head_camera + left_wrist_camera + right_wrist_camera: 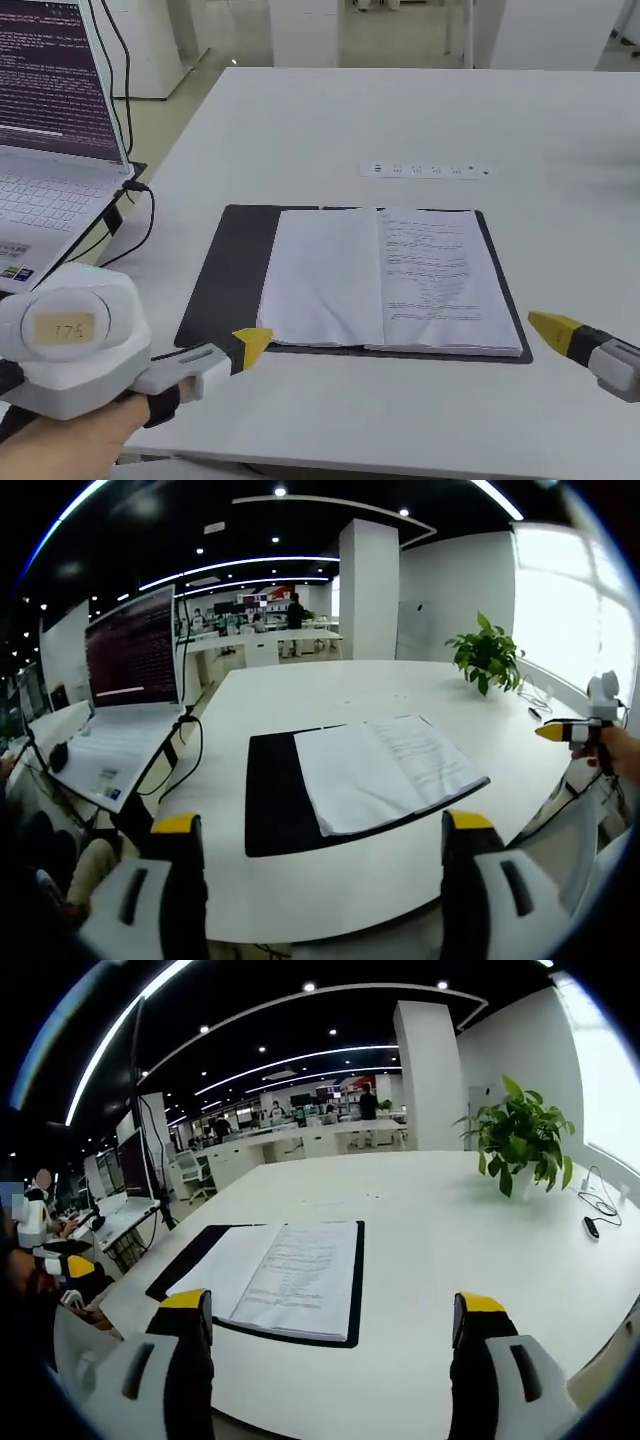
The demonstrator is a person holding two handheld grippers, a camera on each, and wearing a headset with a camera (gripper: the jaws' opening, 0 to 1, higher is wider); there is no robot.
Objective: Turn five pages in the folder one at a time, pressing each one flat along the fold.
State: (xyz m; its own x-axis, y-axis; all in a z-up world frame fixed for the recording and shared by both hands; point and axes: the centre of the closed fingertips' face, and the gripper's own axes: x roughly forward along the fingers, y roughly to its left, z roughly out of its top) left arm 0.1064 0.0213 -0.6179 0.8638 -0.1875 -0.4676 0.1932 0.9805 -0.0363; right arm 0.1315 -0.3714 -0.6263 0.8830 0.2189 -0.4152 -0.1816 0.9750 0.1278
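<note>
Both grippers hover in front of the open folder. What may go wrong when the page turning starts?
The printed pages lie stacked close together, so the right gripper, jaws wide open, may catch several sheets instead of one. The folder lies loose on the smooth table; a pull on a page might slide it unless the left gripper steadies it.

The black folder (228, 285) is lying open and flat near the front edge of the white table (400, 120), its blank left page (320, 275) and printed right page (440, 285) resting level, leaving its left cover bare.
</note>
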